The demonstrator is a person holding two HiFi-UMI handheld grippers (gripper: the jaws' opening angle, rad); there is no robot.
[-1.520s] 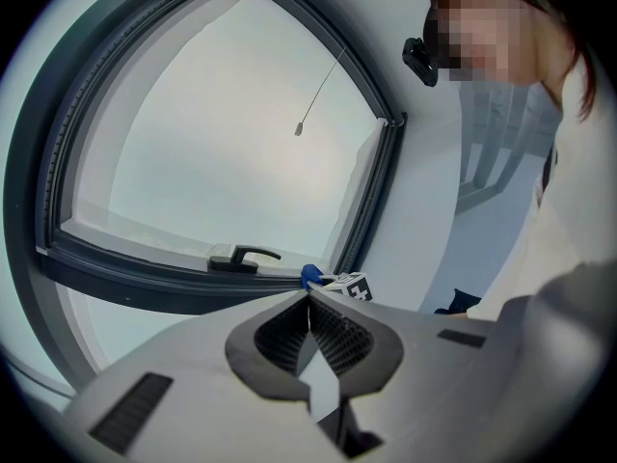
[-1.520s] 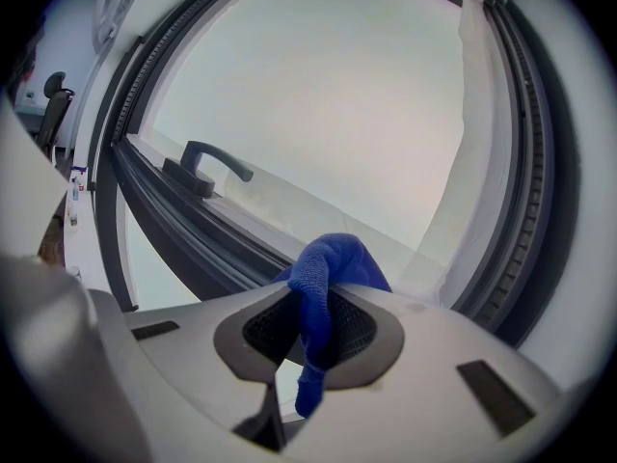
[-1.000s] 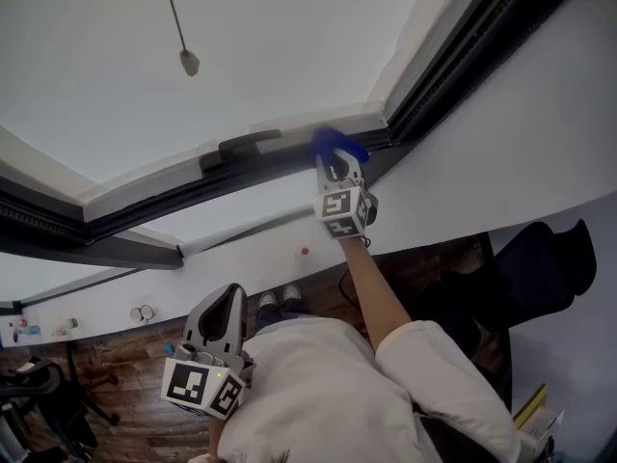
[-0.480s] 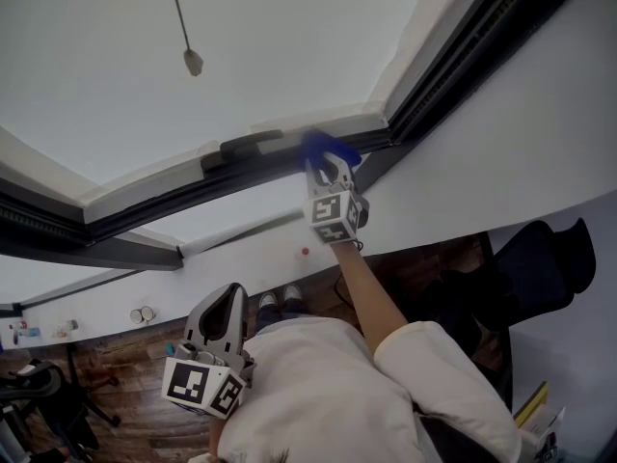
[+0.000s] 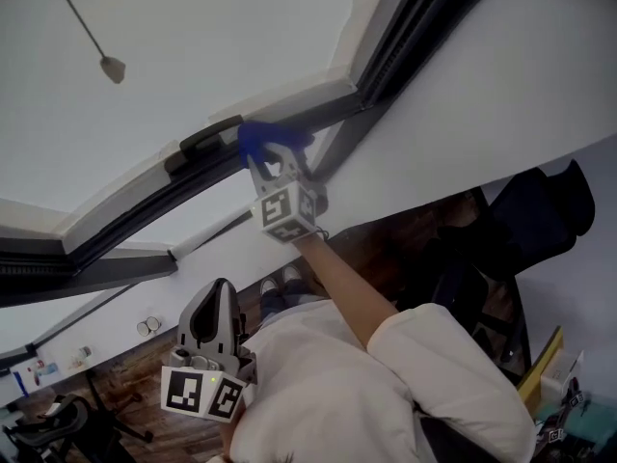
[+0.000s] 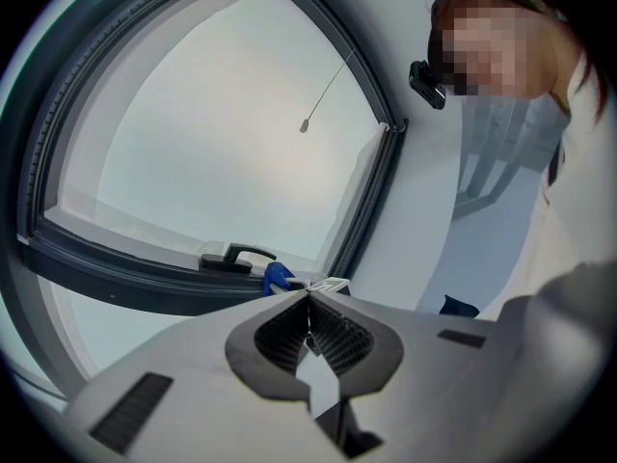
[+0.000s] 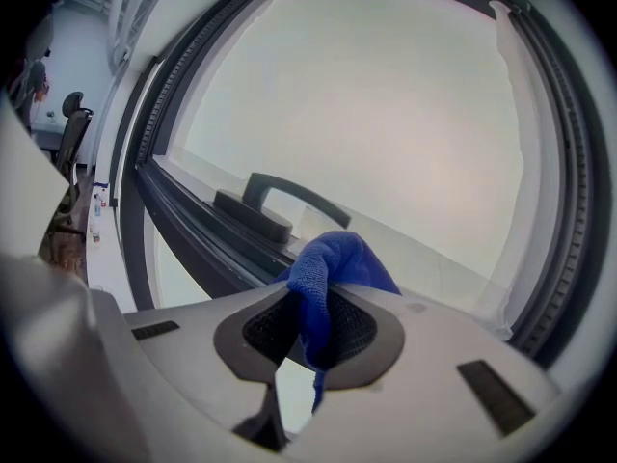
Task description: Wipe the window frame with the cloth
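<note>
The blue cloth (image 5: 267,140) is pinched in my right gripper (image 5: 271,165), which is shut on it and presses it against the dark window frame (image 5: 135,222), just right of the black window handle (image 5: 207,139). In the right gripper view the cloth (image 7: 335,270) bulges out of the closed jaws, with the handle (image 7: 273,206) and the frame rail (image 7: 188,239) just beyond it. My left gripper (image 5: 221,291) hangs low by the person's chest, shut with nothing in it. Its own view shows the meshed pads closed (image 6: 308,309), and the cloth (image 6: 277,278) and handle (image 6: 237,257) far off.
A blind cord with a small weight (image 5: 113,68) hangs over the glass. The frame's right upright (image 5: 390,41) meets the white wall (image 5: 482,114). A dark chair (image 5: 545,220) stands on the wooden floor at right, and small items (image 5: 149,326) sit on a low ledge at left.
My right gripper has slid the cloth leftward along the frame, closer to the handle. The head view has swung, so the window appears more tilted. The left gripper stays low.
</note>
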